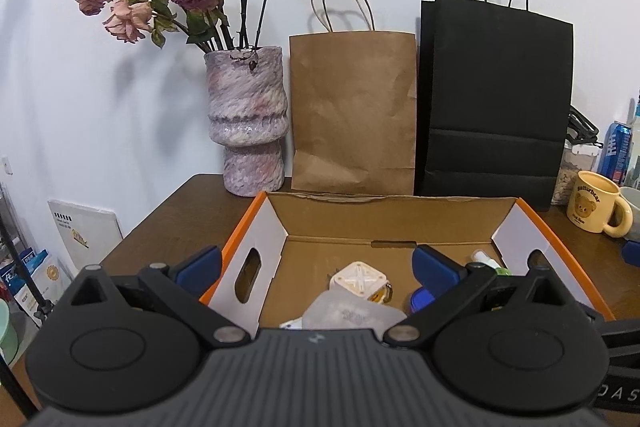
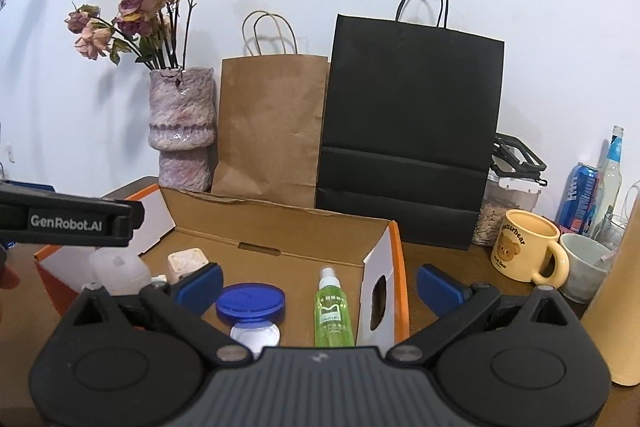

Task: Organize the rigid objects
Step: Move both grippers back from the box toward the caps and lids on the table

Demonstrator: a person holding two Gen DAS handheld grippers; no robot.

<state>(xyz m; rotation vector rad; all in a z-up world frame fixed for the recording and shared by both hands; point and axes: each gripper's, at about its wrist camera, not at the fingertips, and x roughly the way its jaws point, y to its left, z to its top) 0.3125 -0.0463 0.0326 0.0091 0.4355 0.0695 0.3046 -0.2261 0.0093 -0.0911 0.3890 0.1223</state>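
An open cardboard box with orange outer sides (image 1: 276, 227) (image 2: 280, 227) sits on the wooden table. Inside lie a cream cube (image 1: 358, 278) (image 2: 188, 263), a frosted white pouch (image 1: 352, 313) (image 2: 118, 269), a blue round lid (image 2: 251, 301) on a white dish, and a green spray bottle (image 2: 333, 311) lying flat. My left gripper (image 1: 318, 265) hovers open over the box's left half, holding nothing. My right gripper (image 2: 320, 281) is open over the box's right end, its right finger outside the wall. The left gripper's body (image 2: 68, 221) shows at the left of the right wrist view.
A purple vase with dried roses (image 1: 246, 123), a brown paper bag (image 1: 352, 111) and a black paper bag (image 1: 494, 103) stand behind the box. A yellow bear mug (image 2: 526, 249), a grey cup (image 2: 584, 265), a blue can (image 2: 582, 197) and bottles crowd the right.
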